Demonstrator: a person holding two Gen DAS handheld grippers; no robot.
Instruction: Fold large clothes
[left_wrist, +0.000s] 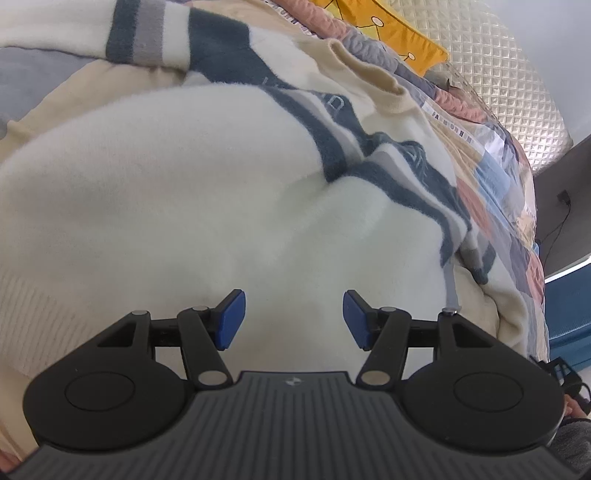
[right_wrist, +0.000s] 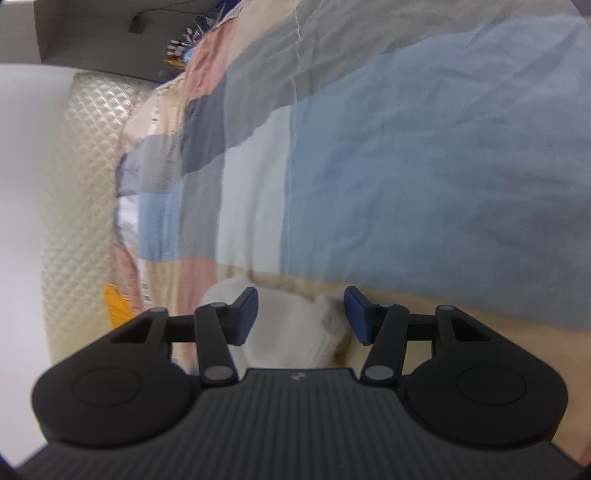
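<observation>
A large white fleecy sweater (left_wrist: 184, 184) with dark blue-grey stripes (left_wrist: 332, 147) lies rumpled on a bed and fills most of the left wrist view. My left gripper (left_wrist: 293, 319) hovers close over its plain white part, jaws open, nothing pinched between the blue pads (left_wrist: 231, 319). In the right wrist view, a white bunched piece of the sweater (right_wrist: 291, 325) sits between the fingers of my right gripper (right_wrist: 301, 315). Its jaws stand apart around the fabric, and a narrow gap shows at the right pad (right_wrist: 356, 317). This view is blurred.
A patchwork quilt (right_wrist: 406, 166) in blue, grey, pink and cream covers the bed. A yellow pillow (left_wrist: 399, 33) and a cream quilted headboard (left_wrist: 498, 74) stand beyond the sweater. A blue case (left_wrist: 569, 314) stands beside the bed at the right.
</observation>
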